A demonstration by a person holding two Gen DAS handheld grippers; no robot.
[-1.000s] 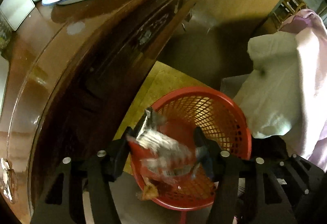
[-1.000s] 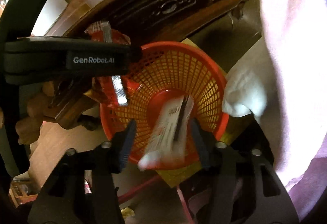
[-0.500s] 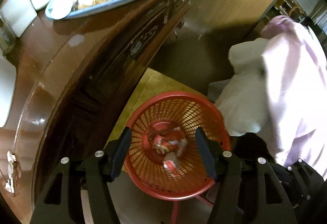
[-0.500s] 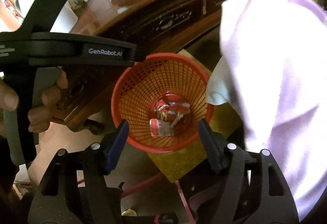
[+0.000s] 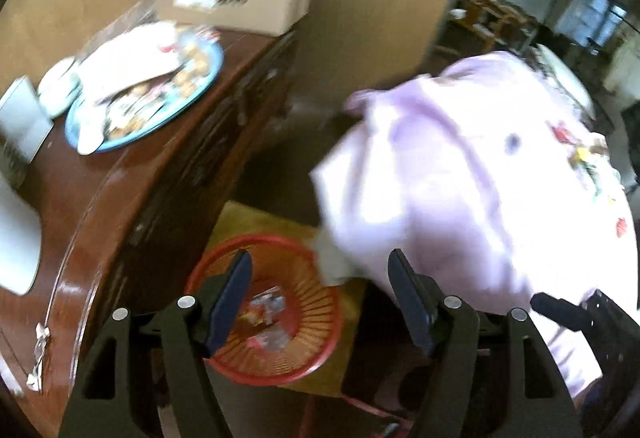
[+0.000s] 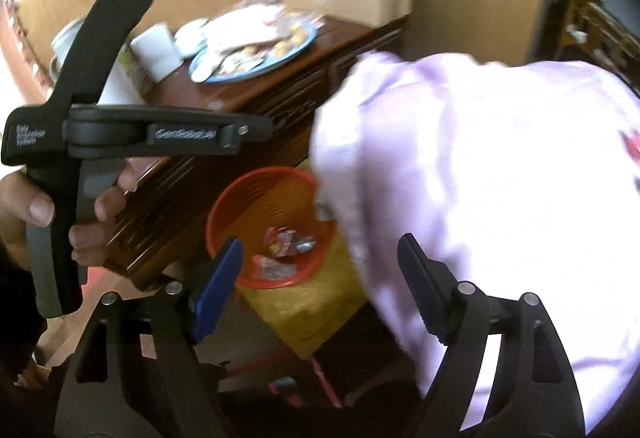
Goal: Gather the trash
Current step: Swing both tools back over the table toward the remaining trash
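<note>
Both grippers have lifted higher than before. The left gripper (image 5: 320,296) and right gripper (image 6: 320,278) have wide, empty jaws. The wrappers (image 6: 286,252) lie in the red basket (image 6: 236,198) beside the bench (image 5: 120,174).

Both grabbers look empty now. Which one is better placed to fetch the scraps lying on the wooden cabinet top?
Probably left. The left gripper, open, is nearer the cabinet, whose scraps lie at its left. The right gripper, also open, sits farther away.

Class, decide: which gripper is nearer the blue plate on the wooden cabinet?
Left. The left gripper hovers beside the cabinet holding the blue plate; the right gripper sits farther out, over the red basket.
</note>
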